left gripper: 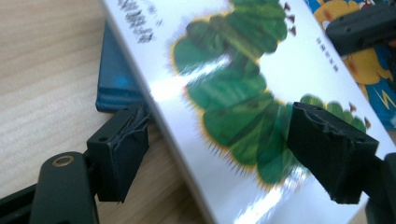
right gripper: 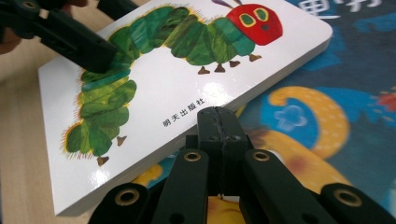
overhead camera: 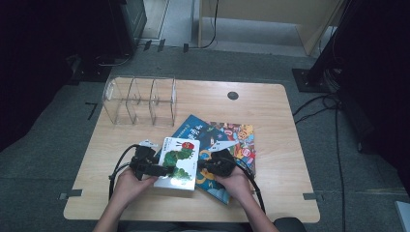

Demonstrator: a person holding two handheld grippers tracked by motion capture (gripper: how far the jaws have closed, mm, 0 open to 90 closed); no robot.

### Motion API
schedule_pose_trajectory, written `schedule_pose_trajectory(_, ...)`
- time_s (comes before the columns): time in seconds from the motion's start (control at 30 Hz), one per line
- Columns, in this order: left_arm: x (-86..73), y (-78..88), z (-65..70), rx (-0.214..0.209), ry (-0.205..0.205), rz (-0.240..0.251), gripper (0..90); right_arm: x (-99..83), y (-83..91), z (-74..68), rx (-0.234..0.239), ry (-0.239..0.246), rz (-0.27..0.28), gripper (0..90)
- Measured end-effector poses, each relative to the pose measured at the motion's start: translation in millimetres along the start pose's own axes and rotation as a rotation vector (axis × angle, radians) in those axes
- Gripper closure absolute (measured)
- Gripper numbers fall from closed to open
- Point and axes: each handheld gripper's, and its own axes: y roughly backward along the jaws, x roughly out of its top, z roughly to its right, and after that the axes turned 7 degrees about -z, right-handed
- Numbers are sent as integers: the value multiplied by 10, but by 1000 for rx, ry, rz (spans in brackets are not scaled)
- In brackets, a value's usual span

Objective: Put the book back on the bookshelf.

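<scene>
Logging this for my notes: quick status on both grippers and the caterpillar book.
Left gripper open, straddling caterpillar book edge. Right gripper shut, tips against its side. Book on blue book; nothing in the way.

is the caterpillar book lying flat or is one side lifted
Tilted: the caterpillar book has its right edge resting on the blue book, with the shut right gripper at that edge.

lab-like recording room; black curtains (overhead camera: 29, 72), floor cables (overhead camera: 333, 125), lone table (overhead camera: 270, 101)

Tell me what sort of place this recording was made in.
Probably a lab or studio recording corner, not a home: a small wooden table on grey carpet, dark curtains at the sides, and loose cables running across the floor.
</scene>
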Motion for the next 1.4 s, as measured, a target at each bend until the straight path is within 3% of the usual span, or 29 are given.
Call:
schedule_pose_trajectory(0.07, 2, 0, -23, 19, 5, 7, 180, 4, -22, -49, 1, 8, -3, 900)
schedule_pose_trajectory(0.3, 20, 15, -87, -8, 55, -38, 180, 5, -67, -130, 13, 21, 3, 900)
schedule_pose_trajectory(0.4, 46, -37, -187, -124, 131, -102, 194, 14, -78, -152, 10, 17, 3, 900)
schedule_pose_trajectory(0.47, 57, -49, -203, -145, 149, -120, 194, 18, -84, -157, 4, 21, 3, 900)
schedule_pose_trajectory(0.57, 81, 30, -147, -92, 126, -118, 201, 26, -92, -168, 2, 26, 1, 900)
schedule_pose_trajectory(0.6, 81, 30, -147, -92, 126, -118, 216, 26, -92, -168, 2, 26, 1, 900)
schedule_pose_trajectory(0.63, 97, 120, -119, -59, 113, -90, 245, 34, -103, -179, 0, 32, 0, 900)
schedule_pose_trajectory(0.67, 97, 120, -119, -59, 113, -90, 263, 34, -103, -179, 0, 32, 0, 900)
schedule_pose_trajectory(0.87, 249, 354, -22, 15, 43, -109, 369, 46, -139, -236, 4, 37, 4, 900)
schedule_pose_trajectory(0.93, 294, 407, 41, 30, 5, -88, 396, 48, -140, -238, 2, 39, 4, 900)
schedule_pose_trajectory(1.03, 362, 443, 110, 16, -12, -91, 422, 51, -145, -235, 3, 46, 7, 900)
schedule_pose_trajectory(1.13, 462, 477, 198, 40, -41, -125, 492, 50, -147, -221, 9, 47, 13, 900)
schedule_pose_trajectory(1.27, 583, 527, 232, 5, -27, -155, 574, 46, -146, -231, -1, 60, 13, 900)
schedule_pose_trajectory(1.3, 650, 515, 267, -14, -42, -189, 580, 47, -147, -237, -5, 67, 14, 900)
schedule_pose_trajectory(1.4, 711, 484, 297, -37, -59, -219, 625, 44, -145, -240, -1, 67, 27, 900)
